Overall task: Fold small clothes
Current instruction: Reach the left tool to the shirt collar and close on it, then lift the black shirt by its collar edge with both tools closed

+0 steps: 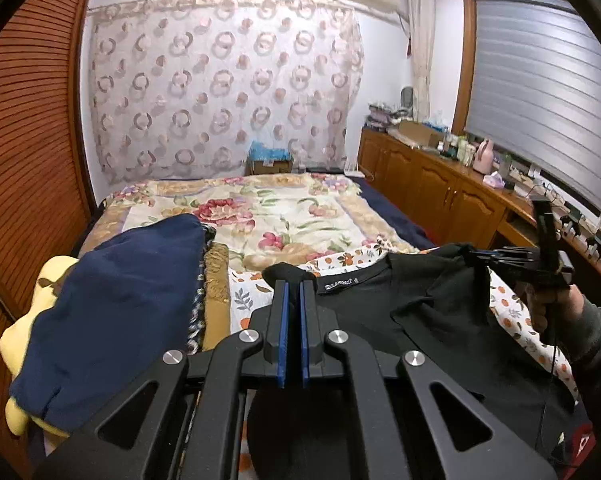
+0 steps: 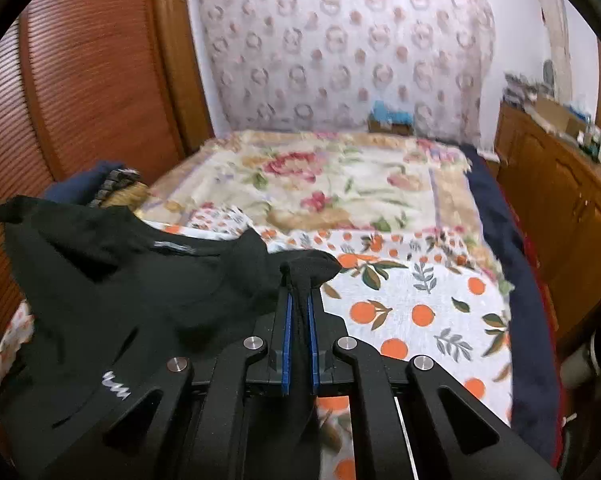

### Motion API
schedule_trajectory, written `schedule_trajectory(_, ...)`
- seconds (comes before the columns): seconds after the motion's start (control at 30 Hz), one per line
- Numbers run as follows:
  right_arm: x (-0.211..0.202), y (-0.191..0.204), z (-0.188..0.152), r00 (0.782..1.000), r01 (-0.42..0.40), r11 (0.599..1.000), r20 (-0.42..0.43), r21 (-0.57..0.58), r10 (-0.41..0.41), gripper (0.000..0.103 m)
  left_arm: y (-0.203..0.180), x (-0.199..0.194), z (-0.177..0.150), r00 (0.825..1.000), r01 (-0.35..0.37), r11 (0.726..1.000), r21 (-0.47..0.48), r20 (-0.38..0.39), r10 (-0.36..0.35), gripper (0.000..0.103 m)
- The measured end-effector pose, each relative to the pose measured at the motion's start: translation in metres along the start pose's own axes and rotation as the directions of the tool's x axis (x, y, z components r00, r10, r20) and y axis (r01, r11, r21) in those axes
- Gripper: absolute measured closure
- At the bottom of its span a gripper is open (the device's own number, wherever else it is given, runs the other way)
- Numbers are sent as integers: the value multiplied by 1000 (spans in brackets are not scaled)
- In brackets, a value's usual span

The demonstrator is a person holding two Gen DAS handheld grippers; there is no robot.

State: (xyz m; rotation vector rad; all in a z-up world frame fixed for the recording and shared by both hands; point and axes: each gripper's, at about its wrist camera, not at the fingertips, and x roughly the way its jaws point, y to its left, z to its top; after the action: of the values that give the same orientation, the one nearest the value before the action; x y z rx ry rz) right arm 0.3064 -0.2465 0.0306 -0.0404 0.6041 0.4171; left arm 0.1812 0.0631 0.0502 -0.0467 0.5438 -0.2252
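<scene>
A black T-shirt (image 1: 380, 312) hangs lifted over the bed, its collar label facing up. My left gripper (image 1: 294, 285) is shut on one shoulder corner, and black cloth bunches over its blue pads. In the left wrist view, a hand at the right holds my right gripper (image 1: 474, 257), which pinches the other shoulder. The right wrist view shows the right gripper (image 2: 299, 294) shut on a fold of the T-shirt (image 2: 120, 280), with the cloth running down between its pads. The shirt stretches away to the left, towards the left gripper's tip at the frame edge.
A navy garment (image 1: 112, 312) lies on a yellow cushion at the left. An orange-print sheet (image 2: 412, 312) covers the near bed and a floral blanket (image 1: 280, 216) lies beyond it. Wooden cabinets (image 1: 440, 192) line the right side. A slatted wooden door (image 1: 28, 128) stands at the left.
</scene>
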Motion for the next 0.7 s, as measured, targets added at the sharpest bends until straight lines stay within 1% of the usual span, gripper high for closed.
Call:
schedule_trajectory(0.17,-64,19,-21,997,1,1000,82,-19,1,96,1,-45,-15,999,-1,1000,-16,54,2,97)
schedule_trajectory(0.23,-93,26,-35,994,-6,1000,112,-18,8,96,2,-61,-20,997,-2,1000,-20,73,4,97)
schedule_trajectory(0.27,-107,27,-49,992,-9,1000,126,-17,11,96,3,-74,-23,996,2,1000,-26,88,0,97)
schedule_trajectory(0.37,-146,34,-75,988,-29,1000,155,-12,30,96,2,-103,-38,994,12,1000,-23,109,-9,97)
schedule_trajectory(0.5,-191,40,-109,983,-59,998,172,-20,62,96,1,-131,-60,993,26,999,-27,117,-23,97)
schedule_trajectory(0.7,-235,40,-150,989,-68,997,129,-42,73,96,-3,-159,-82,993,46,999,-19,114,-43,97)
